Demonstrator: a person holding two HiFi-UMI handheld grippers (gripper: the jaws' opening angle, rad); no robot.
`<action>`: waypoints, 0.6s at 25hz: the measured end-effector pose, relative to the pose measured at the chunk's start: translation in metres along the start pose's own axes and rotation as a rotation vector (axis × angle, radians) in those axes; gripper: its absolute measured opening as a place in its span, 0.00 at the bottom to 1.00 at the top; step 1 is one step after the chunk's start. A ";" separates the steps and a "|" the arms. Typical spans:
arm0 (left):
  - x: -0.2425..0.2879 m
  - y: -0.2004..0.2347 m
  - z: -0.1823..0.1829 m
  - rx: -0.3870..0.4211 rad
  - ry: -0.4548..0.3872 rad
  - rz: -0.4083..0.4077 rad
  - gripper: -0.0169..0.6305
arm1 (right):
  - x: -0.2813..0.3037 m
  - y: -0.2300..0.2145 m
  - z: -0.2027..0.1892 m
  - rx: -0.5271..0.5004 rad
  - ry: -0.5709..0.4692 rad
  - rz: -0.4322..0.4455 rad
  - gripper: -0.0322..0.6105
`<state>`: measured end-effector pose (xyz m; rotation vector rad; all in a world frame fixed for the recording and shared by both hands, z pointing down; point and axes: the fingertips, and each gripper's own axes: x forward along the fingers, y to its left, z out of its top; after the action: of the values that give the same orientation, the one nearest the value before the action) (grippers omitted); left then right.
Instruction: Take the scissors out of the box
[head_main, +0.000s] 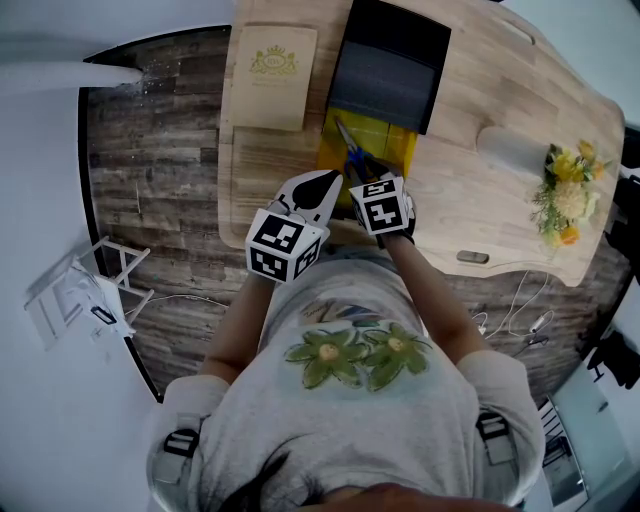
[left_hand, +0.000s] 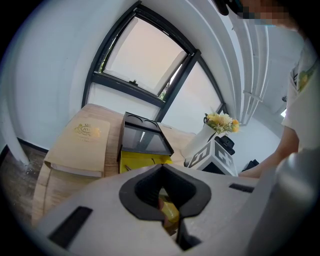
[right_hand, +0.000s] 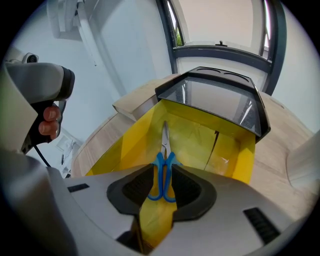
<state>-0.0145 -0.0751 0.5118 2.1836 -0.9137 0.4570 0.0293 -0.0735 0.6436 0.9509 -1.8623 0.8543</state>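
On the wooden desk (head_main: 480, 140) the scissors (right_hand: 163, 172) lie in the yellow box (head_main: 390, 140); the right tool (right_hand: 163, 184) pinches their handles, the left tool (left_hand: 165, 200) the box's near edge. Lifted askew, the smooth handles could slip free and drop back.

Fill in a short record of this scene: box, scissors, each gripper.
Box: yellow box on the wooden table, black lid raised.
Scissors: blue-handled, lying inside the box.
Right gripper: jaws closed on the scissors' handles.
Left gripper: jaws nearly together on a yellow bit, seemingly the box's near edge.
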 end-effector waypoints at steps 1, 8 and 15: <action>0.000 0.000 0.000 -0.001 0.000 0.001 0.04 | 0.001 0.000 0.000 -0.001 0.002 -0.001 0.19; -0.001 0.002 -0.004 -0.007 0.006 0.006 0.04 | 0.007 0.000 -0.001 -0.018 0.008 -0.014 0.19; 0.000 0.000 -0.004 -0.010 0.006 0.005 0.04 | 0.011 -0.001 -0.002 -0.024 0.014 -0.039 0.19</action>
<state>-0.0149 -0.0717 0.5147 2.1706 -0.9169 0.4606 0.0268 -0.0752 0.6542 0.9602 -1.8323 0.8119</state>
